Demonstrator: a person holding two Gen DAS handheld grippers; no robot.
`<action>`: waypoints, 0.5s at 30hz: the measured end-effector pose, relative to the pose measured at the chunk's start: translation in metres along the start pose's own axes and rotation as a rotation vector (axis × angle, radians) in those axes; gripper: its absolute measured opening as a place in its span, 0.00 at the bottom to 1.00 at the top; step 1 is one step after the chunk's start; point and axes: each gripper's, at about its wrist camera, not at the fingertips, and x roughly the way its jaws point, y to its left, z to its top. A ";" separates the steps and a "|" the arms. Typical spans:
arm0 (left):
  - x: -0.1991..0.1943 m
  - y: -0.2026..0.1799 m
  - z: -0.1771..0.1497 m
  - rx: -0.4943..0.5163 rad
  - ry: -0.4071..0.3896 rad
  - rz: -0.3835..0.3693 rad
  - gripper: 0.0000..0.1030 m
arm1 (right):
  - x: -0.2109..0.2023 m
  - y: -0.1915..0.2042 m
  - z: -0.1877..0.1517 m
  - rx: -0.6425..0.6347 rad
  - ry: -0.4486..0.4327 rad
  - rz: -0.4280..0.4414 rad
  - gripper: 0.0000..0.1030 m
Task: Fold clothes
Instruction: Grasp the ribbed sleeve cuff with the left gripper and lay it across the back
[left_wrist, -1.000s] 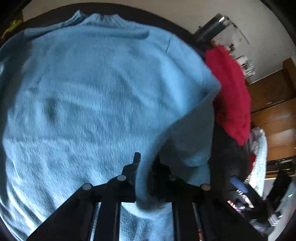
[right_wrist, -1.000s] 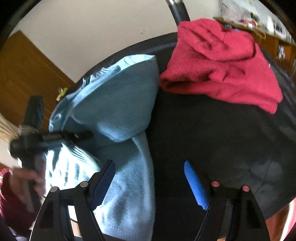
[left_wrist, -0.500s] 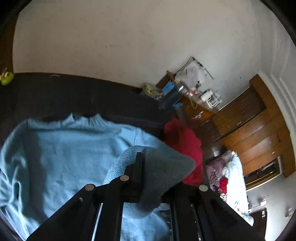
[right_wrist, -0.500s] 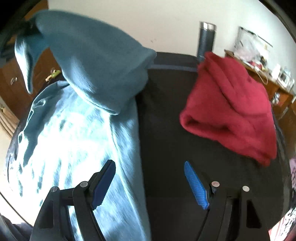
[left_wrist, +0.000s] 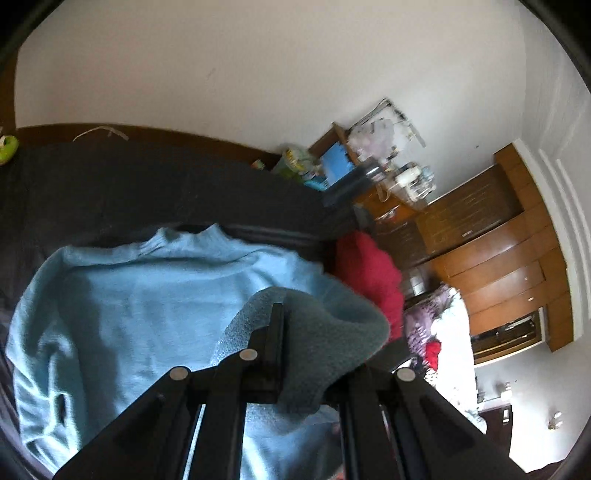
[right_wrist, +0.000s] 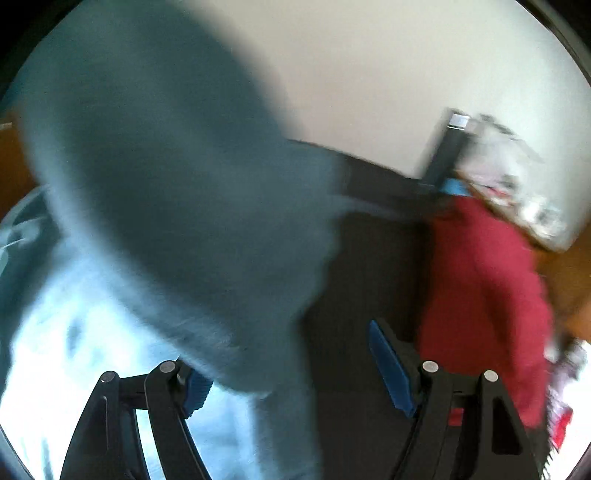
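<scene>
The left gripper (left_wrist: 295, 354) is clenching a fuzzy blue sweater (left_wrist: 147, 295) fold; the right gripper (right_wrist: 291, 365) is hanging released, blue ribbed pads (right_wrist: 388, 365) apart.

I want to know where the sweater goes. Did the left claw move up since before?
Yes. The left claw, shut on the blue sweater, has lifted: the white wall now fills the top of its view, where the sweater filled it before.

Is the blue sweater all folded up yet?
Not yet. The blue sweater lies mostly spread on the dark surface, one part lifted by the left gripper.
</scene>
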 end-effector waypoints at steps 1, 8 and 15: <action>0.006 0.010 0.001 -0.009 0.031 0.006 0.08 | 0.004 -0.011 0.002 0.034 0.004 -0.063 0.76; 0.109 0.082 -0.009 -0.058 0.370 0.084 0.15 | 0.017 -0.074 -0.011 0.174 0.091 -0.135 0.78; 0.131 0.113 -0.013 -0.051 0.442 0.214 0.76 | 0.027 -0.067 -0.019 0.047 0.133 -0.102 0.78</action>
